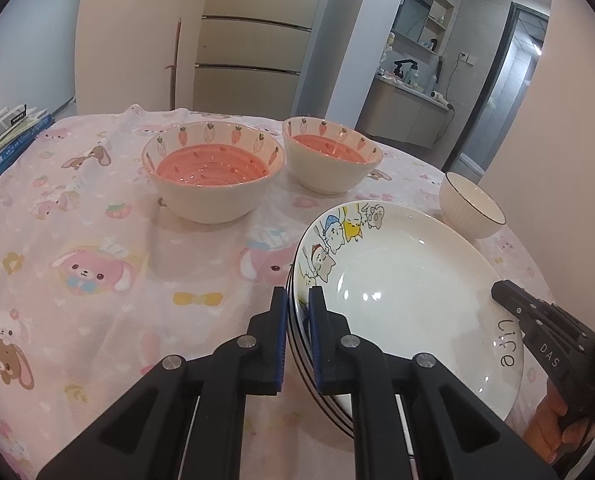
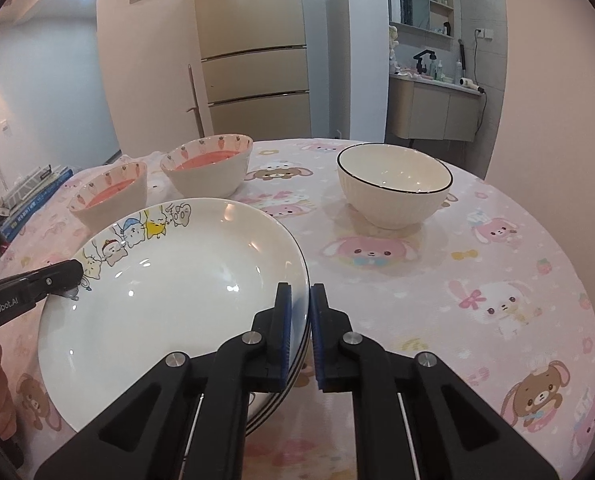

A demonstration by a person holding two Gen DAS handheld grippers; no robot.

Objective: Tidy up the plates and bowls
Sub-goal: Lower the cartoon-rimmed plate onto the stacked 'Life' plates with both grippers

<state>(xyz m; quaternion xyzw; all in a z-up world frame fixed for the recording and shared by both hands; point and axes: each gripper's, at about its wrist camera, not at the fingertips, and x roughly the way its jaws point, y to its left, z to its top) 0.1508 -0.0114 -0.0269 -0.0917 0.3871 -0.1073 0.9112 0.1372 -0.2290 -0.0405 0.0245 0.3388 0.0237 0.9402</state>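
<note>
The left gripper (image 1: pixel 298 294) and right gripper (image 2: pixel 300 292) are each closed narrowly on opposite rims of the plate stack (image 1: pixel 409 292) at the lower centre above the table (image 2: pixel 477 264), so the stacked plates could be slid apart if tilted unevenly.

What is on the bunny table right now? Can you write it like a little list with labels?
plates: stack of white plates, top one with cartoon animals and the word "Life"
left gripper: clamped on the stack's left rim
right gripper: clamped on the stack's right rim
pink bowls: two carrot-pattern bowls, side by side behind the plates, apart
white bowl: black rim, empty, standing alone to the right
tablecloth: pink, with bunnies and bears
books: piled at the table's left edge
</note>
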